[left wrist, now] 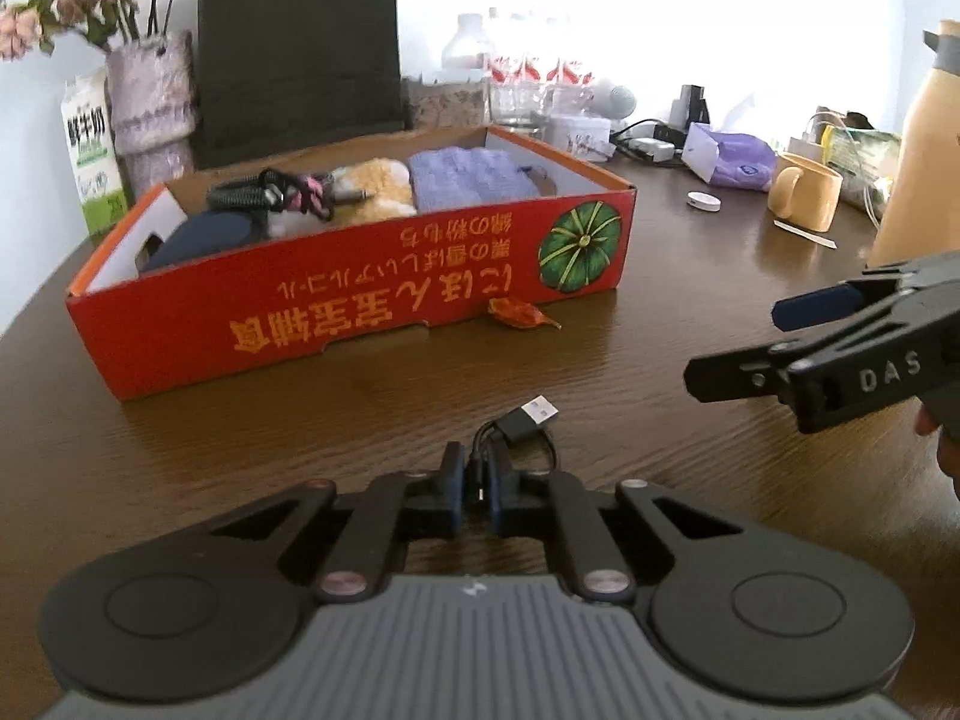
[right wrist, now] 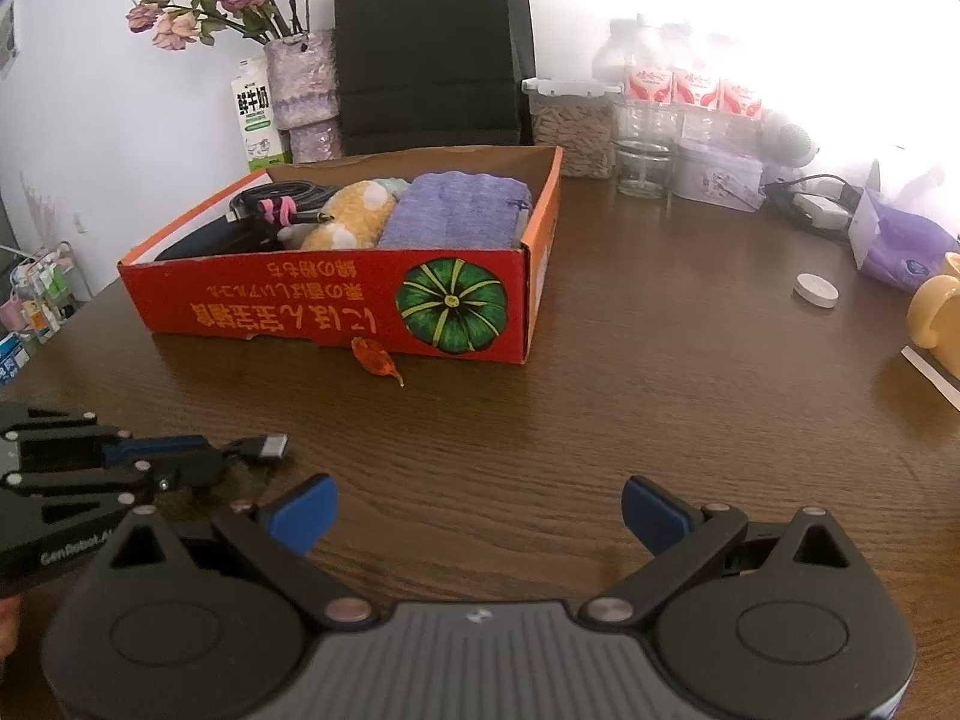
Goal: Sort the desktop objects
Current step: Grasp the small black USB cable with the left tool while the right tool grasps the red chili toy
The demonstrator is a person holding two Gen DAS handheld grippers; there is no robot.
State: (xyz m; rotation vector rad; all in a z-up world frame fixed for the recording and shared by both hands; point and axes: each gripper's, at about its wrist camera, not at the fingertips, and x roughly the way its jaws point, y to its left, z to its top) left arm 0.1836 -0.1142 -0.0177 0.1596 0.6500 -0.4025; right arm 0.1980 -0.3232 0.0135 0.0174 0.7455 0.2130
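Orange cardboard box [left wrist: 360, 324]: far left of my grip, holding a purple knitted cloth [left wrist: 468, 177].
Left gripper [left wrist: 478, 489]: clenched on the black USB cable [left wrist: 528, 420], plug pointing far-right.
Right gripper [right wrist: 480, 510]: released, near right.
Obstacle: dried orange leaf [left wrist: 522, 315] against the box front.

My left gripper [left wrist: 474, 483] hides most of the black cable [left wrist: 528, 420]; only its plug end and a loop show past my fingers. In the red box [left wrist: 360, 306], the dark pouch [left wrist: 204, 237] sits half behind the near wall, and I can't tell what the tangle of cords [right wrist: 273, 204] is. Behind the box, the bottles [left wrist: 522, 72] wash out in window glare. To its right, the yellow mug [right wrist: 933, 312] is cut off by the right wrist view's edge.
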